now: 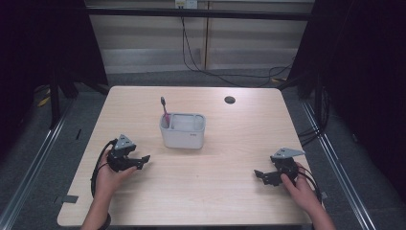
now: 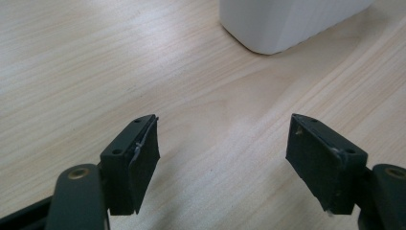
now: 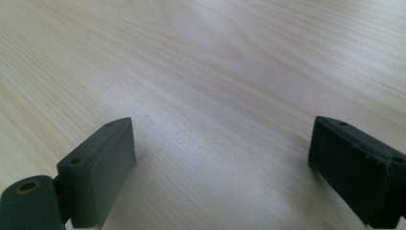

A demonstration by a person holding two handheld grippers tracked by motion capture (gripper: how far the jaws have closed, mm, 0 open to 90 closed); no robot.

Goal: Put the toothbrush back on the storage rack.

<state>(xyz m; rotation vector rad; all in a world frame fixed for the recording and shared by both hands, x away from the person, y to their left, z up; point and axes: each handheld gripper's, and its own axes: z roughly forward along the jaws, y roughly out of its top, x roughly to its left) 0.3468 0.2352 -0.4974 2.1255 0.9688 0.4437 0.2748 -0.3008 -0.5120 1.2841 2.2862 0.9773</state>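
Observation:
A white two-compartment holder (image 1: 183, 130) stands at the middle of the wooden table (image 1: 230, 191). A pink toothbrush (image 1: 165, 111) stands upright in its left compartment, head up. My left gripper (image 1: 143, 160) rests low at the table's left, below and left of the holder, pointing right; its jaws stand wide apart with only bare wood between them (image 2: 222, 143). The holder's rounded corner (image 2: 282, 21) shows at the top of the left gripper view. My right gripper (image 1: 258, 174) sits at the table's right, pointing left, jaws open over bare wood (image 3: 220, 143).
A small dark round grommet (image 1: 230, 99) is set in the table near its far edge. Cables (image 1: 191, 52) hang behind the table. Metal rails (image 1: 33, 158) run along the floor on both sides. A person's hands hold both grippers from the near edge.

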